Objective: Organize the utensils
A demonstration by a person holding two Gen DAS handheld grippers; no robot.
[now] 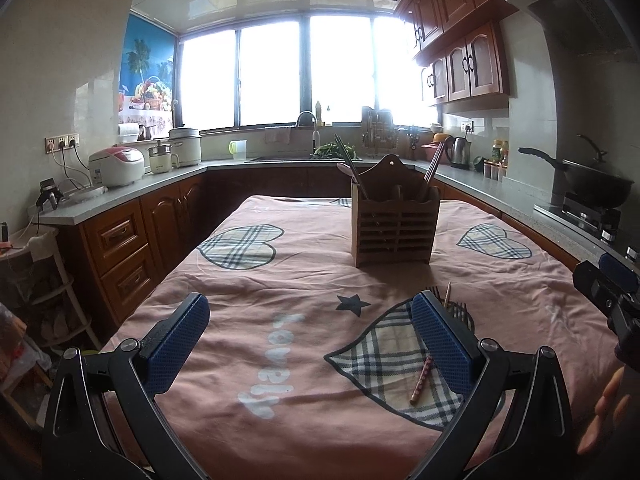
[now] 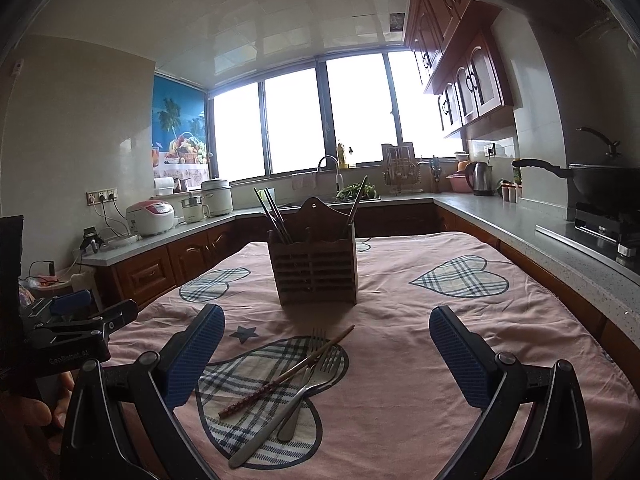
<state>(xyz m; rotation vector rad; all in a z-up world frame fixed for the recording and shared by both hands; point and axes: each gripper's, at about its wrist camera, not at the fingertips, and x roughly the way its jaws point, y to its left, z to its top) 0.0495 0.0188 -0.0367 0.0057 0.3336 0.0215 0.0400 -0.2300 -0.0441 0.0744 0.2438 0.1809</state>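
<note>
A slatted wooden utensil holder [image 1: 394, 220] [image 2: 316, 268] stands mid-table with dark chopsticks [image 2: 274, 212] sticking out of it. On a plaid heart patch lie a patterned chopstick [image 2: 288, 372] and two metal forks [image 2: 308, 384], crossing each other. My right gripper [image 2: 328, 356] is open just above and behind this pile, holding nothing. My left gripper [image 1: 310, 344] is open over the cloth to the left of the pile. Its right finger hides most of the chopstick [image 1: 422, 380] and the forks [image 1: 456, 308]. Each gripper appears at the edge of the other's view.
A pink cloth [image 2: 400, 400] with plaid hearts covers the table. Counters run round three sides, with rice cookers [image 1: 116, 166], a sink [image 1: 308, 156], a kettle [image 2: 482, 178] and a wok on the stove [image 2: 600, 188]. A person's hand [image 1: 604, 412] shows at the right.
</note>
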